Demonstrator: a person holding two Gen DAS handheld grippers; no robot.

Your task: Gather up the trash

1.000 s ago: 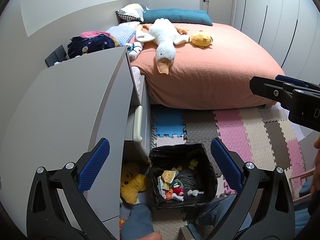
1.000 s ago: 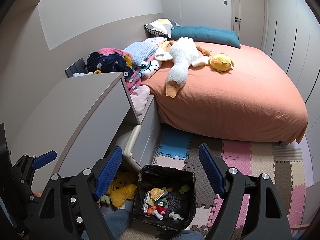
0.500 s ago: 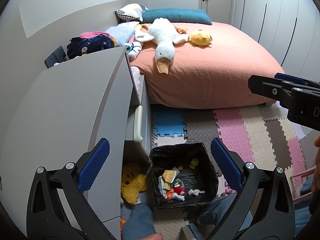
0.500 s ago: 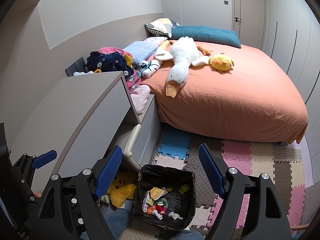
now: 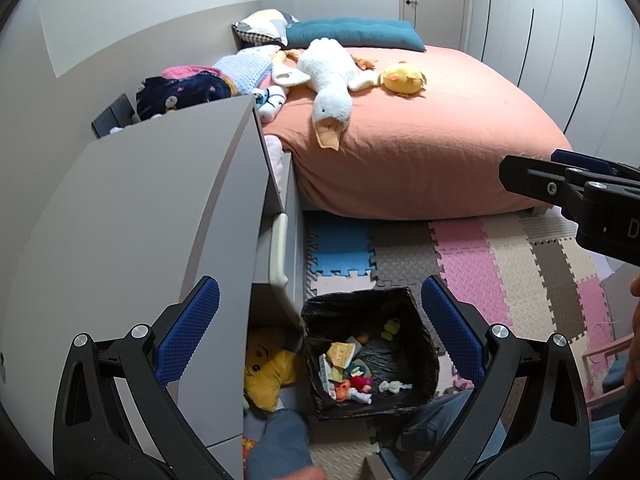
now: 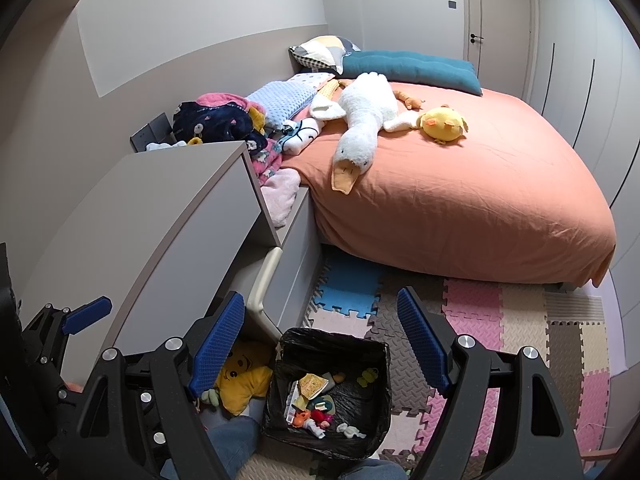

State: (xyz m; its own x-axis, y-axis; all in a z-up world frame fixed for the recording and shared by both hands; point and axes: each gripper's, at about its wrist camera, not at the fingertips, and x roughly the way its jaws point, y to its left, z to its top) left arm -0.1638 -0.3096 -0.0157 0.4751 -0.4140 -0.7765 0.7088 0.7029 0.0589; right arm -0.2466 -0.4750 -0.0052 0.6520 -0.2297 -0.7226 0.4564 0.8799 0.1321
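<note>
A black-lined trash bin (image 5: 370,350) holding scraps and small toys stands on the foam floor mat (image 5: 472,260) beside a grey dresser (image 5: 152,216), left tongs (image 5: 320,330) and right tongs (image 6: 322,338) both spread empty above it.

Legible text: one item only. A single pale capital "D", cut off by the frame edge, stands on the black body of the right gripper (image 5: 580,184), at three o'clock in the left wrist view. Packets inside the bin (image 6: 376,354), at six o'clock, carry print too small to read.
</note>
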